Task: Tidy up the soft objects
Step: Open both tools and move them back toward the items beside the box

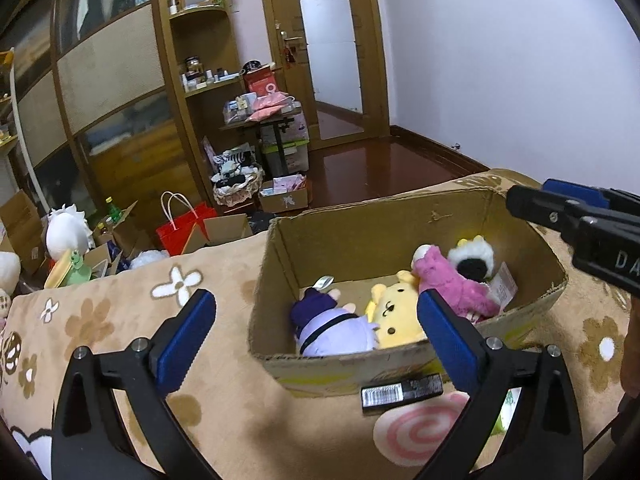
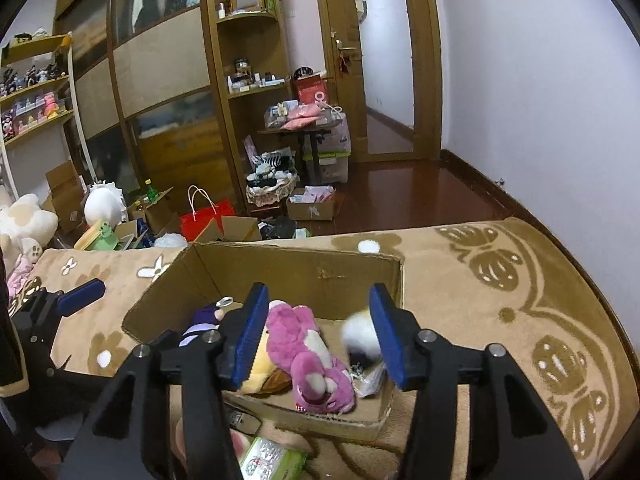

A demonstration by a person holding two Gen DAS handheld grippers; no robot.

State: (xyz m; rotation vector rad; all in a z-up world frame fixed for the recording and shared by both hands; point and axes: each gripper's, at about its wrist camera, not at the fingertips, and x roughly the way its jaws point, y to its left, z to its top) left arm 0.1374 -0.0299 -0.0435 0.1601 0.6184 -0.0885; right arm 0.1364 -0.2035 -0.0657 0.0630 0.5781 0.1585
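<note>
A cardboard box (image 1: 360, 236) (image 2: 280, 268) stands on a tan flowered blanket. In it lie a purple plush (image 1: 332, 328) (image 2: 204, 316), a yellow plush (image 1: 396, 312) (image 2: 264, 372), a pink plush (image 1: 452, 284) (image 2: 308, 356) and a white-and-black plush (image 1: 474, 262) (image 2: 360, 338), which is blurred in the right wrist view. My left gripper (image 1: 316, 340) is open and empty over the box's near left corner. My right gripper (image 2: 320, 332) is open and empty just above the box, over the pink and white plushes; it also shows in the left wrist view (image 1: 560, 216).
A pink-and-white swirl item (image 1: 420, 432) and a green packet (image 2: 272, 460) lie on the blanket (image 1: 120, 320) in front of the box. Beyond the bed's far edge the floor holds boxes, a red bag (image 1: 180, 232), plush toys and a basket.
</note>
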